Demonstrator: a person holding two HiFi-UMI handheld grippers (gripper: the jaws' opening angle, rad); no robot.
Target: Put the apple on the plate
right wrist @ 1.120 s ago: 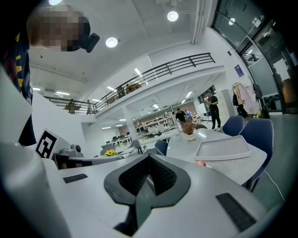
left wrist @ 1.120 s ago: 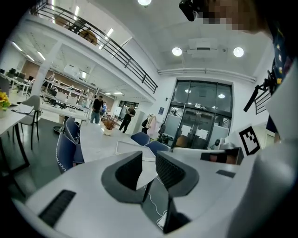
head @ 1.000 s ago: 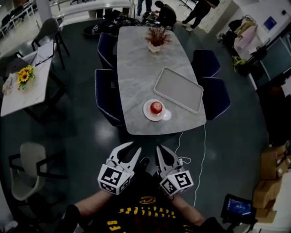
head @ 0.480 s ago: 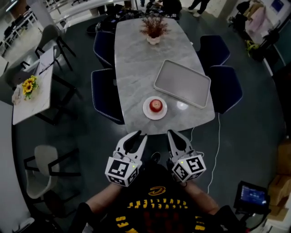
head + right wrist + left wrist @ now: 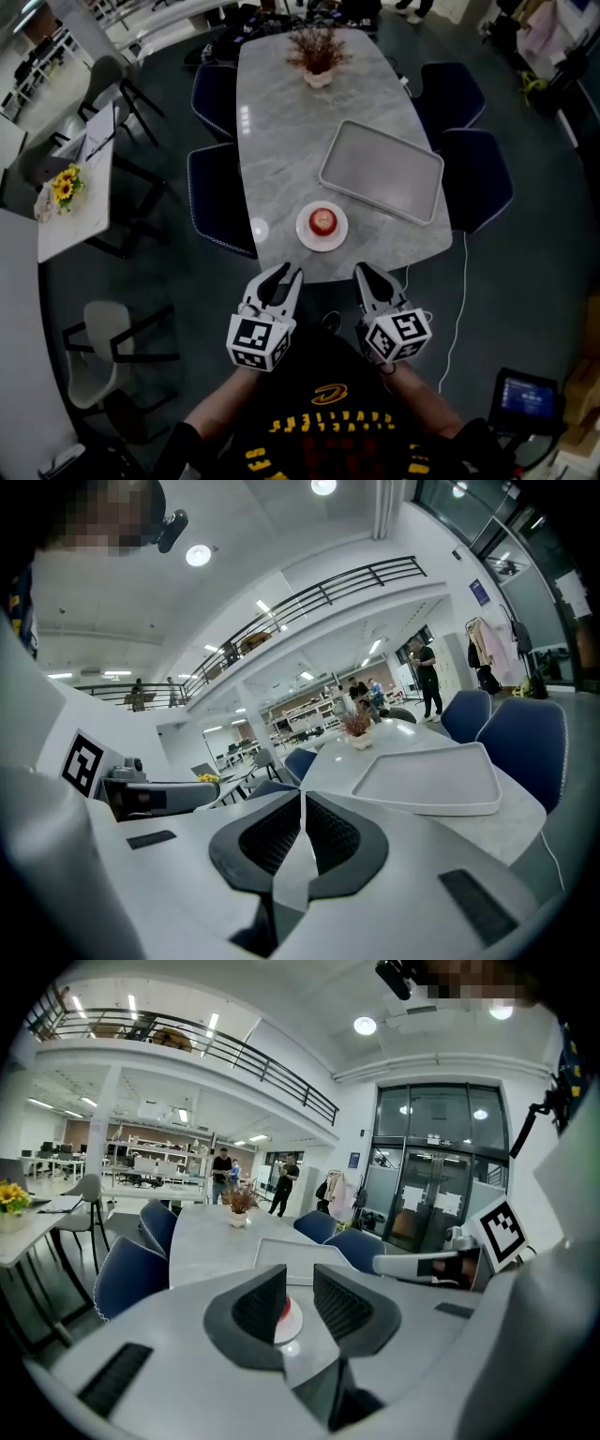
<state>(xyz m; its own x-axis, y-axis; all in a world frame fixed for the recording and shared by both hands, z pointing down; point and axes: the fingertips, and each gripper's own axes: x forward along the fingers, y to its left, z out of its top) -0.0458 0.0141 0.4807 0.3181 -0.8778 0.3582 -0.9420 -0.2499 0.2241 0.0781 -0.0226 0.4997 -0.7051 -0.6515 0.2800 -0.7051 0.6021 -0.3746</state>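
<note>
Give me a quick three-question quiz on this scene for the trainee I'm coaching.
1. True or false: the apple already rests on the plate.
2. Compare the left gripper and the right gripper. Which has its jaws together? A. left B. right C. both
3. Fill in: at the far end of the table stands a ____.

Key: 1 true; 2 B; 3 potted plant.

Left gripper (image 5: 287,272) agape, right gripper (image 5: 364,271) closed.
</note>
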